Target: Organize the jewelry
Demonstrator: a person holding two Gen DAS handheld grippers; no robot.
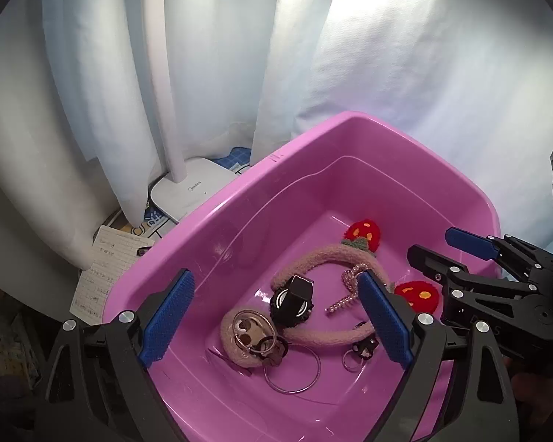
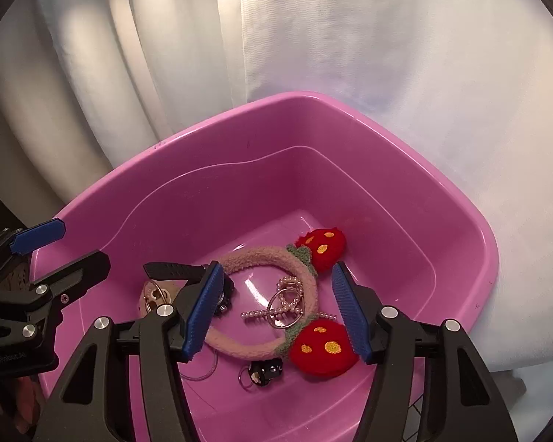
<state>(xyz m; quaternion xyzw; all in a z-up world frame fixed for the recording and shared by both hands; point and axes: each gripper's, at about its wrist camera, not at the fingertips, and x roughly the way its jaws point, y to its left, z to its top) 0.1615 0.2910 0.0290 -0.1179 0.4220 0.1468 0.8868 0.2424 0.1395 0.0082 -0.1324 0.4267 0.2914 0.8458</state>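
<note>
Both the left gripper (image 1: 276,316) and right gripper (image 2: 276,309) hang wide, empty, over the jewelry-strewn pink tub (image 2: 350,118).

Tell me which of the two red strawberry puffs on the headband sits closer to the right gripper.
The lower strawberry, beside the right gripper's finger; the other strawberry lies farther back in the pink tub.

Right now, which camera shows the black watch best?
The left wrist view: the watch lies in plain sight in the pink tub. In the right wrist view a claw finger hides most of it; only the strap shows.
</note>
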